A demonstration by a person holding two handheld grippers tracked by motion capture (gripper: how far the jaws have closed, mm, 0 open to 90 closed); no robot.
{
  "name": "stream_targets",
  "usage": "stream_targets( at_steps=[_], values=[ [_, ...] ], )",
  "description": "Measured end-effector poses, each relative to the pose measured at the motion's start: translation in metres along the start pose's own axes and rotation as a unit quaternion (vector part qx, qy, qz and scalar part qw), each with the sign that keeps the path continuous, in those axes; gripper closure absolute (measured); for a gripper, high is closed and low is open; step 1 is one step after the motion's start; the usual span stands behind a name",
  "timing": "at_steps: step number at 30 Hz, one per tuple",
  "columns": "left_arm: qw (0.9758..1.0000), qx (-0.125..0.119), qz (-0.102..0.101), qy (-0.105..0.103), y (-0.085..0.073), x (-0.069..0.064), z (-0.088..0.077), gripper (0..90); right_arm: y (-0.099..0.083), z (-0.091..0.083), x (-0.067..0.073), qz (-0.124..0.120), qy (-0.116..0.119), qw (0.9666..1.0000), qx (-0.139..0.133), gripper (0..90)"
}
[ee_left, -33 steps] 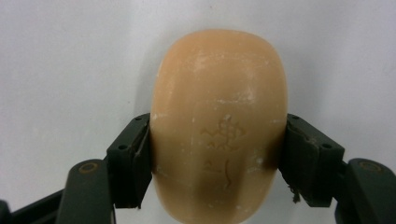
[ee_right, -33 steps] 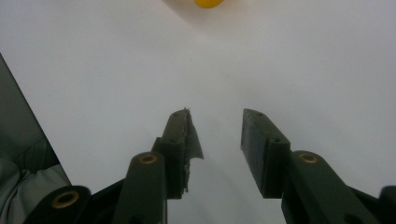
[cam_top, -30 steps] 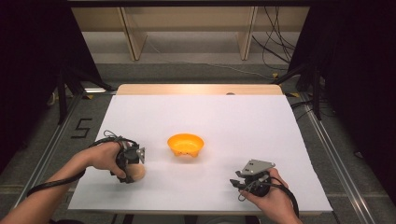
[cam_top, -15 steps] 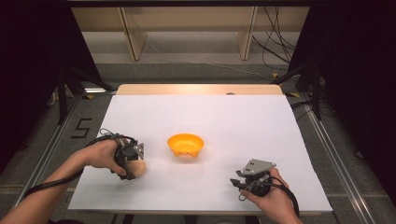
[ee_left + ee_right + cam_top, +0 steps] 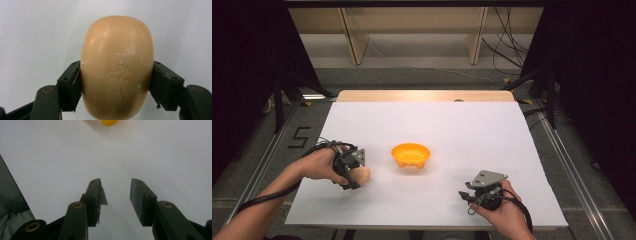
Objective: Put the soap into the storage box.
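The left gripper [image 5: 354, 172] sits at approx. 8 o'clock on the white table [image 5: 472, 135], its jaws pinching a tan bar of soap [image 5: 117, 67] by both long sides; in the left gripper view the soap fills the gap w/ both pads pressed against it. In the high view the soap [image 5: 362, 174] pokes out toward 3 o'clock, near the orange bowl [image 5: 411, 154] but apart from it. The bowl stands approx. mid-table. The right gripper [image 5: 472, 195] is at approx. 5 o'clock, well apart from the bowl, jaws spread w/ nothing between them, bare table under [image 5: 116, 195].
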State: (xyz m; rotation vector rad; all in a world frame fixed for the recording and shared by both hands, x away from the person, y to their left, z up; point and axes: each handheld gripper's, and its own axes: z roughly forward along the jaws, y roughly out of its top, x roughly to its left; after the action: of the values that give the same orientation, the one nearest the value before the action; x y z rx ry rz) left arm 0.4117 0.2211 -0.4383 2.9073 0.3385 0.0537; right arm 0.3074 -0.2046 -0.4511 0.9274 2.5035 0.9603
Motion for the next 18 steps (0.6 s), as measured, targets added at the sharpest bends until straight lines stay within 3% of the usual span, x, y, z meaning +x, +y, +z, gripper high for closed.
stream_targets(
  at_steps=[5, 8, 12, 15, 17, 18],
  values=[
    [0.9999, -0.014, -0.006, 0.006, -0.004, 0.001, -0.001, 32.1, 0.000, 0.000, 0.000, 0.000, 0.000, 1.0000, 0.000, 61.0],
    [0.9991, -0.036, -0.017, 0.014, -0.007, 0.002, -0.004, 32.1, 0.000, 0.000, 0.000, 0.000, 0.000, 1.0000, 0.000, 60.8],
    [0.9966, -0.073, -0.029, 0.026, -0.011, 0.003, -0.007, 32.2, 0.000, 0.000, 0.000, -0.001, -0.002, 1.0000, -0.002, 60.5],
    [0.9948, -0.088, -0.045, 0.023, -0.014, 0.002, -0.007, 32.1, 0.000, 0.000, 0.000, 0.004, -0.002, 1.0000, -0.002, 60.5],
    [0.9941, -0.098, -0.040, 0.024, -0.016, 0.002, -0.006, 32.2, 0.000, -0.001, -0.001, 0.000, -0.002, 1.0000, -0.002, 60.3],
    [0.9932, -0.104, -0.047, 0.021, -0.017, 0.002, -0.005, 32.1, 0.000, -0.001, -0.001, -0.002, -0.001, 1.0000, -0.002, 60.3]
  ],
)
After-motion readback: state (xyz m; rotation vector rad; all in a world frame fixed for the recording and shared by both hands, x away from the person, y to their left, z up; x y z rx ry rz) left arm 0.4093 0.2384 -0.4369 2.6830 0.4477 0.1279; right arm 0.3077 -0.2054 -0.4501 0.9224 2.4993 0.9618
